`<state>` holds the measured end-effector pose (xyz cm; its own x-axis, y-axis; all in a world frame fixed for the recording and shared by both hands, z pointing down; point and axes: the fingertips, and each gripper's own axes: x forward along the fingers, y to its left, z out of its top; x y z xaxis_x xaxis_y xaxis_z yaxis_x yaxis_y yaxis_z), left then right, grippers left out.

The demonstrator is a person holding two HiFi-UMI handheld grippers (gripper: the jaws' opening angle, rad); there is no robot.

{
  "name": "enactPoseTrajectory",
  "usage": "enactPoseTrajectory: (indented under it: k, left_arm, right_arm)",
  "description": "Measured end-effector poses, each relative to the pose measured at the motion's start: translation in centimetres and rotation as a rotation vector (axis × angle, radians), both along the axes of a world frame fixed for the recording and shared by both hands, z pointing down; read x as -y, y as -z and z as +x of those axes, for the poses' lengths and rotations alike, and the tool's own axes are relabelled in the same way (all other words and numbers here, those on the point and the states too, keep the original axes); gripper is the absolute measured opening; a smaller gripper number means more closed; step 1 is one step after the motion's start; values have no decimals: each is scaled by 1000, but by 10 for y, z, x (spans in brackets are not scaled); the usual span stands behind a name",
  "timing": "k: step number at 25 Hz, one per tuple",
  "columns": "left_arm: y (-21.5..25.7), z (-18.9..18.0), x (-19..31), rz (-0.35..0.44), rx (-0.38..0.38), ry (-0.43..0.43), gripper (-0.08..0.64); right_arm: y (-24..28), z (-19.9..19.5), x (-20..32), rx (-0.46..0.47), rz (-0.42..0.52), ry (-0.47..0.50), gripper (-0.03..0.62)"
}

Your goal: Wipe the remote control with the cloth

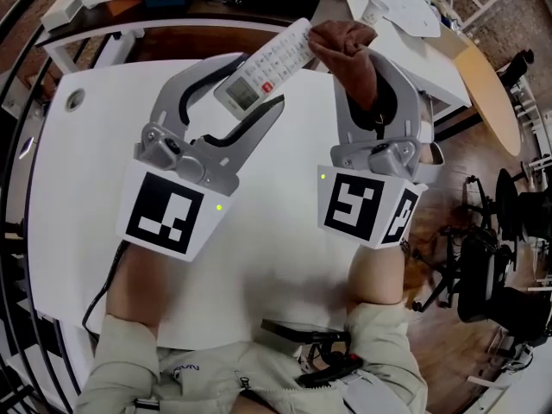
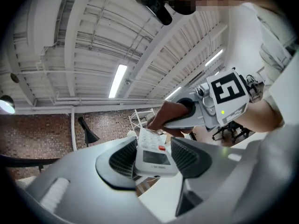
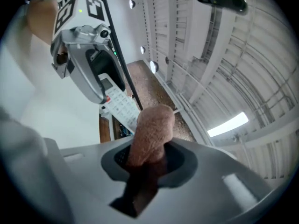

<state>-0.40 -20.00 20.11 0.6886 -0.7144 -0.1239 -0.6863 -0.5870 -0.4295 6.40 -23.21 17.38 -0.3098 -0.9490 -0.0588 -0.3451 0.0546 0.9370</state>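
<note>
White table filled the middle of the head view, with brick wall behind it in the left gripper view. You had the remote control up in the air over the table, at the upper centre of the frame. Your left gripper was clamped across its narrow sides at the display end, with the buttons facing up. Your right gripper was closed on the brown cloth, whose bunched end sat at the remote's far tip, touching it or just beside it. The remote looked light, stiff and smooth, so it would likely pivot if you pushed hard, and that side grip suited it. The cloth looked soft and floppy, best pinched close to the wad so it pressed rather than flapped.
</note>
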Motion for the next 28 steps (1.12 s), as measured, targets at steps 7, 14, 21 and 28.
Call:
enactPoseTrajectory:
  k: [7, 14, 21, 28]
  left_arm:
    - [11, -16, 0, -58, -196, 19, 74]
    - [5, -50, 21, -87, -244, 82, 5]
    - [2, -66, 30, -119, -272, 133, 5]
    - [0, -73, 35, -111, -273, 193, 6]
  right_arm:
    - [-20, -30, -17, -69, -55, 148, 87]
    - [-28, -40, -17, -54, -103, 193, 88]
    - [-36, -32, -5, 19, -166, 197, 89]
    - [-36, -23, 9, 176, -214, 211, 92]
